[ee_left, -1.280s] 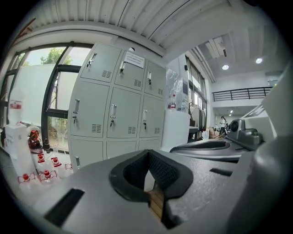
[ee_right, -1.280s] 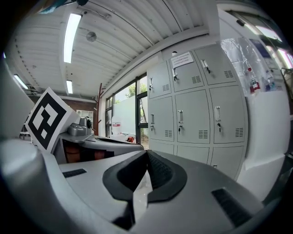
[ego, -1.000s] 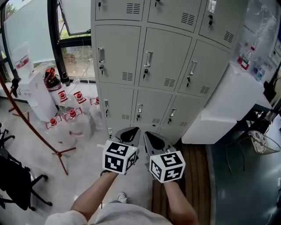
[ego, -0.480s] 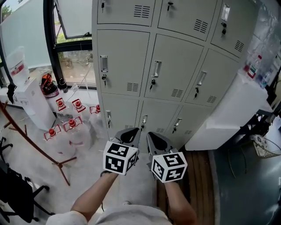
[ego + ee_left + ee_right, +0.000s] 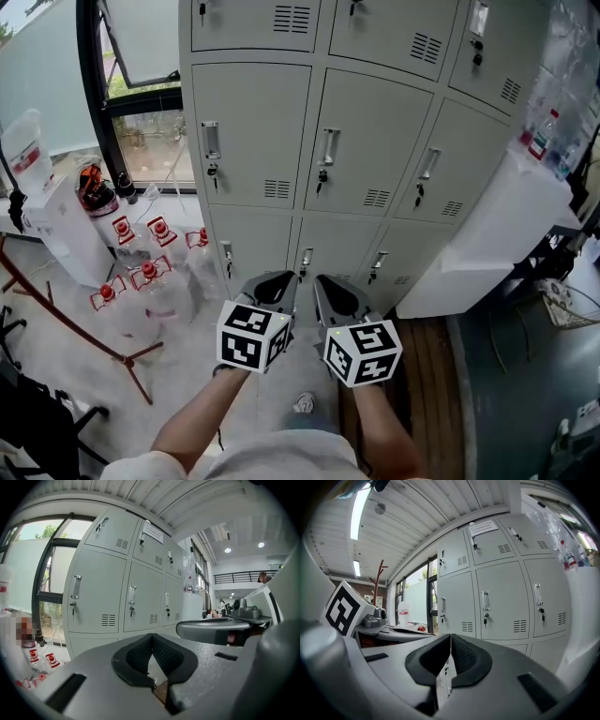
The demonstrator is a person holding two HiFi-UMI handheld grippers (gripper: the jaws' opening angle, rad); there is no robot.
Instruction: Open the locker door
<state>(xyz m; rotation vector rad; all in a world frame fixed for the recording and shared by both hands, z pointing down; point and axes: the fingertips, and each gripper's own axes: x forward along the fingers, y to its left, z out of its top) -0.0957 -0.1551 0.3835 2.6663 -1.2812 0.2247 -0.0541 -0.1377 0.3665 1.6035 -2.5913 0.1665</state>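
A grey bank of lockers (image 5: 366, 141) stands ahead, each door with a chrome handle and a key below it. The middle row's handles sit at left (image 5: 210, 141), centre (image 5: 328, 147) and right (image 5: 429, 164). All doors in sight are closed. My left gripper (image 5: 274, 284) and right gripper (image 5: 330, 287) hang side by side low in front of the bottom row, well short of any door. Both are shut with nothing between the pads. The left gripper view shows its tips (image 5: 151, 637) meeting under the lockers (image 5: 98, 592). So does the right gripper view, tips (image 5: 450, 637) below a handle (image 5: 485, 600).
Water jugs with red caps (image 5: 141, 272) and a white dispenser (image 5: 56, 216) crowd the floor at the left by the window (image 5: 141, 103). A red-brown coat stand (image 5: 66, 314) leans there. A white cabinet (image 5: 497, 225) abuts the lockers at the right, beside a wire basket (image 5: 567, 300).
The head view has swung a little, so the lockers stand squarer and slightly nearer. Both grippers keep their place side by side, still shut.
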